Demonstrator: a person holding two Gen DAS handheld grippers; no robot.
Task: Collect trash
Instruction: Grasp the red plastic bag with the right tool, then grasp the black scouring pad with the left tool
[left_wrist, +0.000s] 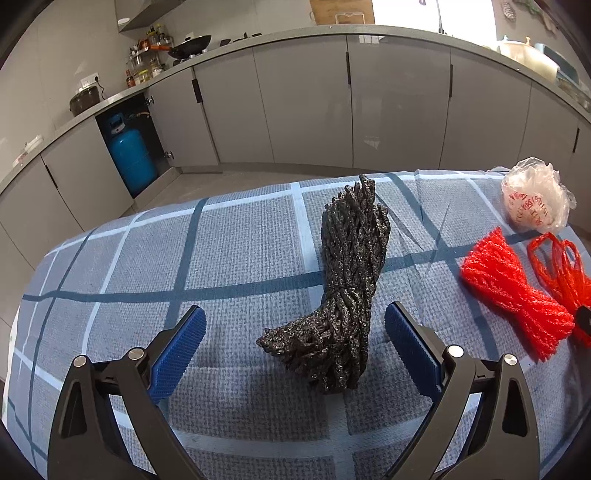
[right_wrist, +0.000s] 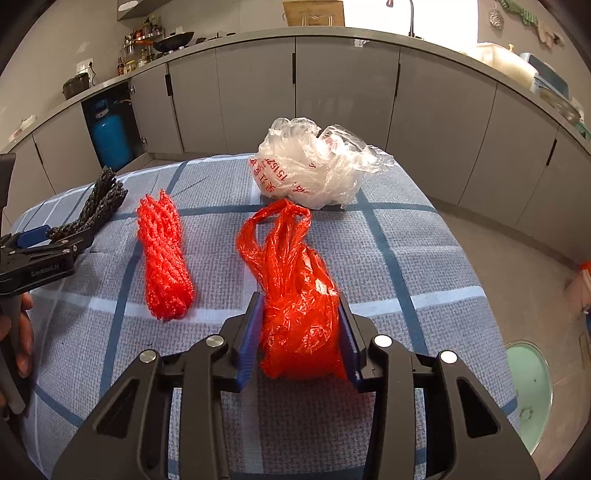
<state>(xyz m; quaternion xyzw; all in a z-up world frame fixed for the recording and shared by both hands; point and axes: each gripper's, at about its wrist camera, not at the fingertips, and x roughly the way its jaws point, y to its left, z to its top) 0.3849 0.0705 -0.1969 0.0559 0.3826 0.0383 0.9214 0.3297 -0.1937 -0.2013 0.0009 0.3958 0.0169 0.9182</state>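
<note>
right gripper (right_wrist: 301, 325) jaws narrowed, blue pads pressing both sides of red plastic bag (right_wrist: 295, 291) on checked cloth (right_wrist: 406, 258), bag handles pointing far. left gripper (left_wrist: 295, 332) jaws wide apart, black foam net (left_wrist: 347, 280) between them, pads not touching it. red foam net (right_wrist: 164, 258) left of bag. white plastic bag (right_wrist: 314, 162) at far edge of cloth.

Both cameras ride on the handheld grippers, looking forward and steeply down along the fingers toward the grey cabinets (left_wrist: 306, 103). The left one hangs close over the black net bundle (left_wrist: 343, 280); the right sits tight over the red plastic bag (right_wrist: 295, 295). Both take in the checked cloth (left_wrist: 221, 258), the red net (right_wrist: 166, 258) and the clear bag (right_wrist: 310, 162).
</note>
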